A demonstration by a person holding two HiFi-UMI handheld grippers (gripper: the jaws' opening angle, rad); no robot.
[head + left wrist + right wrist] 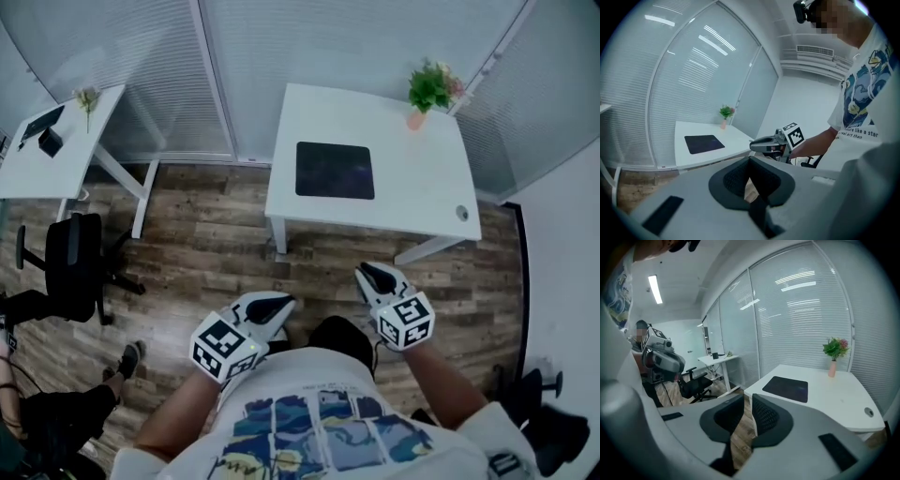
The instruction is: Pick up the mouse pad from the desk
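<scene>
The task has hardly begun: the mouse pad (335,171) lies flat and untouched on the white worktop (422,192), toward its left half, with a small potted plant (427,89) standing well apart from it at the far right corner. The person stands back from the worktop on the wooden floor (206,244), with both hands held close to the body and a strip of bare floor between them and the worktop's near edge. The left tool (272,306) has its jaws only slightly spread, a narrow wedge of floor showing between the pads and nothing caught there. The right tool (375,276) likewise has its jaws a little apart, and only floorboards show through the slit. Both tools point forward and somewhat down toward the worktop, and each gripper view shows the dark pad lying ahead on the white surface. Nothing of the pick is done yet. What is left, by the look of it, is the whole job: closing the gap to the worktop, bringing a tool down to an edge of the thin pad, pinching it, and lifting it clear. An office chair (75,262) and a second desk (47,159) stand off to the left, out of the way.
</scene>
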